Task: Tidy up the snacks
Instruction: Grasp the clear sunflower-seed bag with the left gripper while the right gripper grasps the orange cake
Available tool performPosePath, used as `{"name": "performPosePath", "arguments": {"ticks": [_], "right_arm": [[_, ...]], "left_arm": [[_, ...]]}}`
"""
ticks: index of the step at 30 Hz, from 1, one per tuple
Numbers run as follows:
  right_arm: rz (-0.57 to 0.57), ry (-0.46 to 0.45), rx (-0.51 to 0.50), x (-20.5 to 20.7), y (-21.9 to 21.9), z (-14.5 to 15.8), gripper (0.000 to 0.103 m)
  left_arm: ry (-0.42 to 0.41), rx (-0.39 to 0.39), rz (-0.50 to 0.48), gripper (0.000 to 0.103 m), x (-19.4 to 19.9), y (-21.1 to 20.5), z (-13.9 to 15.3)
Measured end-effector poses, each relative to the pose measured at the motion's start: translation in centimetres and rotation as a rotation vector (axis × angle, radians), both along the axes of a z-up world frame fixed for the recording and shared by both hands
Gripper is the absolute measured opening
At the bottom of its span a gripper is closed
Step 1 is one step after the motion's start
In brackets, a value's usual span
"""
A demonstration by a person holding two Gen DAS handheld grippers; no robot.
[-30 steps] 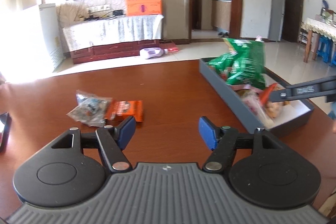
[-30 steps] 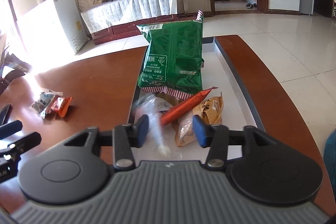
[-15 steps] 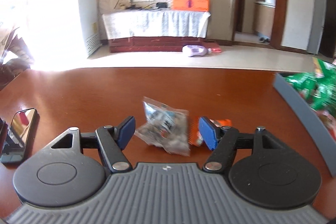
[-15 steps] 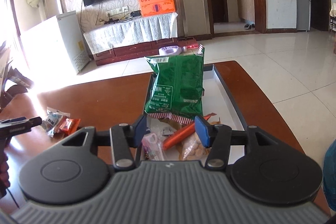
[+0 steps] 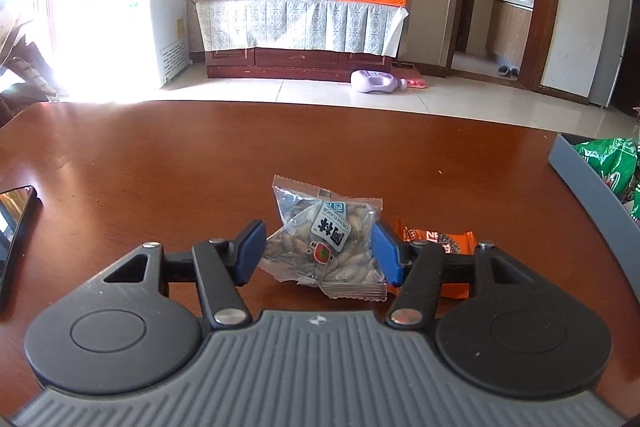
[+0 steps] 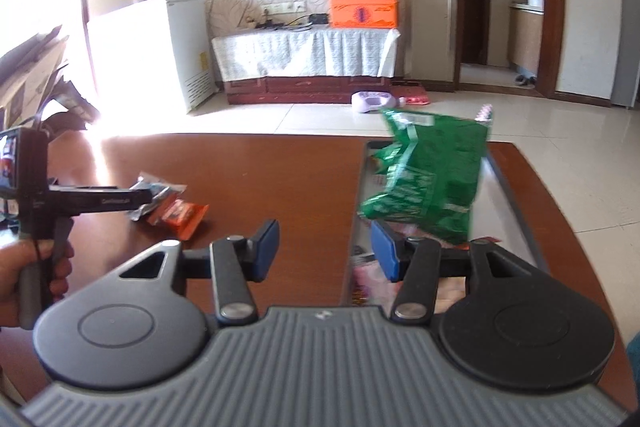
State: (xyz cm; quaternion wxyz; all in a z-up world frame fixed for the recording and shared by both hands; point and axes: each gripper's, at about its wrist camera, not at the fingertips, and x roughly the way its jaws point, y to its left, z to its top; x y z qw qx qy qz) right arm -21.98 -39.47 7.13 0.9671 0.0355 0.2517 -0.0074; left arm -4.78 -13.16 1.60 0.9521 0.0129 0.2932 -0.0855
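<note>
Left gripper (image 5: 318,253): spread, straddling the nut pack (image 5: 326,241), pads not pressing it.
Right gripper (image 6: 325,247): spread, nothing held, over tray (image 6: 357,187) edge.
Nut pack: on table (image 5: 160,163), orange pack (image 5: 438,243) just beside, partly behind a finger.
Tray: holds green bag (image 6: 428,175).
Phone (image 5: 14,223): table's left edge.

Bare table (image 5: 280,147) lies open beyond the clear nut packet (image 5: 326,237). An orange packet (image 5: 438,241) crowds its right side. Further right stands the grey tray (image 5: 580,179) wall.
</note>
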Motion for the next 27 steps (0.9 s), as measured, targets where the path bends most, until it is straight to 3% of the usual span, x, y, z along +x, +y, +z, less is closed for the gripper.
{"name": "performPosePath", "arguments": {"ticks": [13,17,22,27], "right_arm": [[0.121,0.161,0.053,7.2,8.5,-4.4,0.054],[0.14,0.18,0.035,8.4,10.4,-5.2,0.061],[0.126,0.193,0.058,10.1,11.6,-5.8,0.062],[0.125,0.181,0.014,11.8,13.5,-6.2,0.065]], "left_arm": [[0.014,-0.041,-0.031,0.072,1.1,1.9,-0.8],[0.015,-0.049,-0.059,0.07,2.1,2.0,-1.2],[0.005,-0.057,-0.084,0.067,1.9,2.1,-1.6],[0.004,-0.017,-0.081,0.068,1.4,3.3,-1.5]]}}
